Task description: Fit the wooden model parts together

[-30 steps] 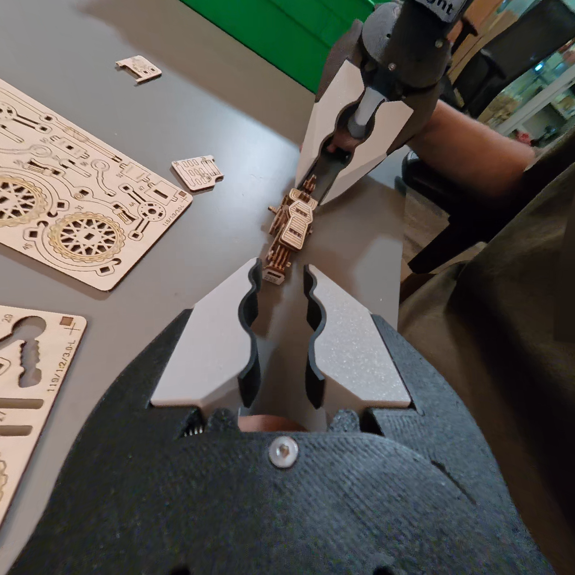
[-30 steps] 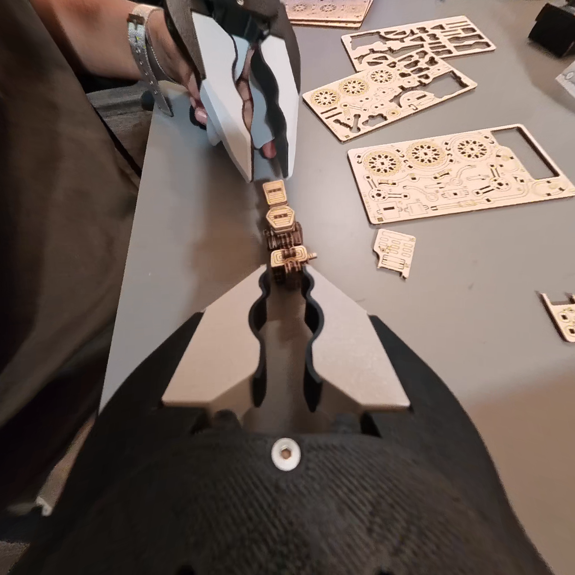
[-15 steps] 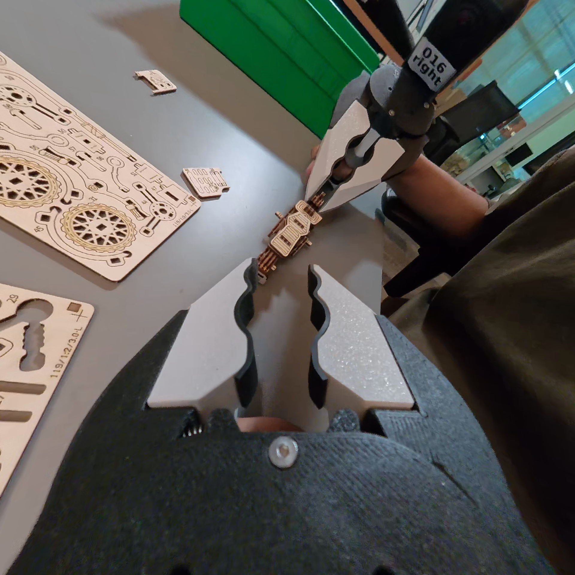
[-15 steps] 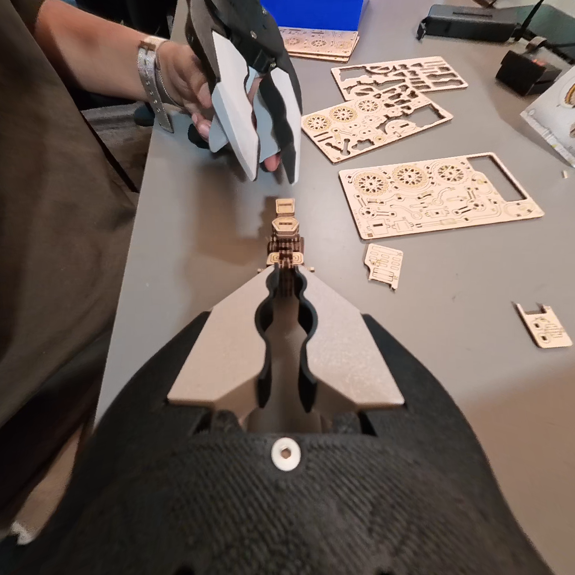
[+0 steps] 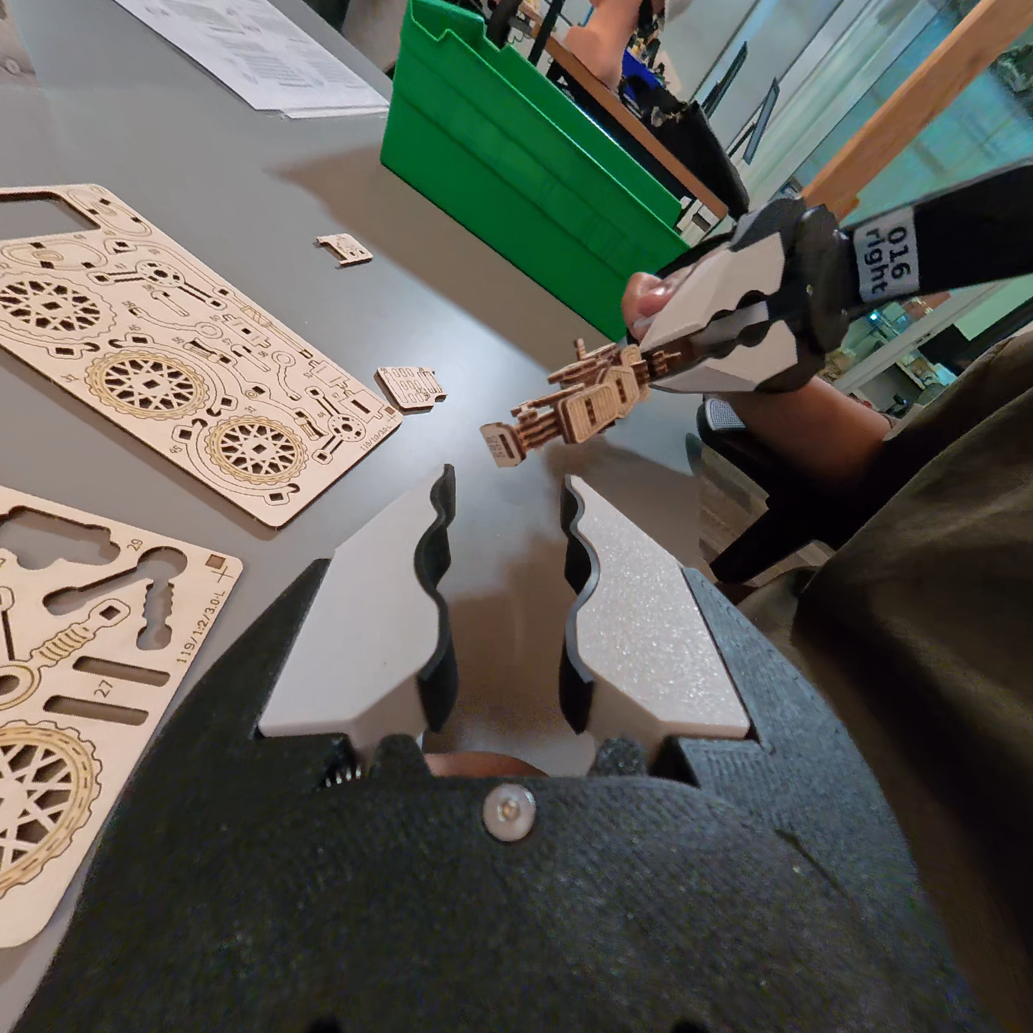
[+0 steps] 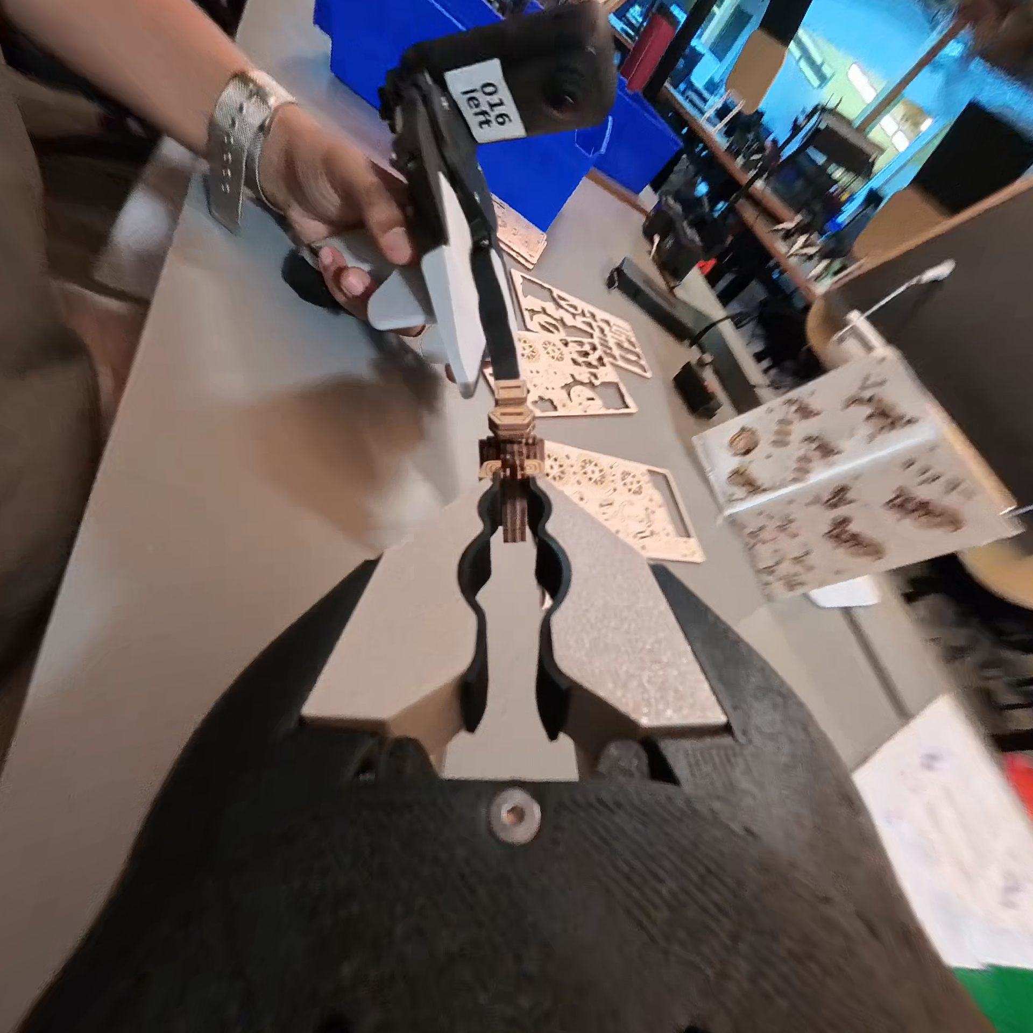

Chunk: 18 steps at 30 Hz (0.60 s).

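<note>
Wooden model assembly [image 5: 581, 408], a long tan laser-cut piece of slotted plywood parts, hangs above the grey table [image 5: 235, 167], clamped at one end between the fingers of the right gripper [image 6: 511, 506]. The left gripper [image 5: 506, 492] points at its free end, fingers apart and holding nothing. Flat plywood part sheets [image 5: 167, 358] lie on the table nearby.

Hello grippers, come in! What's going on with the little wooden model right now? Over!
Right gripper shut on wooden model, lifted off table. Left gripper open, empty, just short of model's free end. Nothing between them.
</note>
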Each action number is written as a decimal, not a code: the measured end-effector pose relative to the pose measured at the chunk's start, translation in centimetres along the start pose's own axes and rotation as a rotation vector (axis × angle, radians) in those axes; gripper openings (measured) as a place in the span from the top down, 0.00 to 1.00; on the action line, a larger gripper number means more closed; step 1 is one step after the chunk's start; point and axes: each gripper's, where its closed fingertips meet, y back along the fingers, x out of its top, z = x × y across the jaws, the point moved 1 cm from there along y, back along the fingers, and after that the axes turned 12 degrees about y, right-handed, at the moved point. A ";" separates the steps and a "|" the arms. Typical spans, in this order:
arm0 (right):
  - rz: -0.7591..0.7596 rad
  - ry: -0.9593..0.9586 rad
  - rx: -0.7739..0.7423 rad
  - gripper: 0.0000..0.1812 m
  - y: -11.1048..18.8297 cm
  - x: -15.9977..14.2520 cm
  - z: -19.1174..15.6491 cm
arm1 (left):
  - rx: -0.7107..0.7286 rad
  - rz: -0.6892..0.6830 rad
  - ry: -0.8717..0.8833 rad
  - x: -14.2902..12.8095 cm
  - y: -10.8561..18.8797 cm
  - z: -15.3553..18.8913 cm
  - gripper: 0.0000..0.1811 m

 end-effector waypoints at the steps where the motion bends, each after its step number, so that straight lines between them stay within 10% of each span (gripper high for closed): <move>1: -0.007 0.025 -0.008 0.97 0.0 0.2 -0.1 | -0.002 0.001 -0.001 0.0 0.0 0.0 0.80; 18: -0.040 0.095 -0.068 0.96 0.7 -0.2 0.5 | -0.011 -0.001 -0.001 0.0 0.0 0.1 0.80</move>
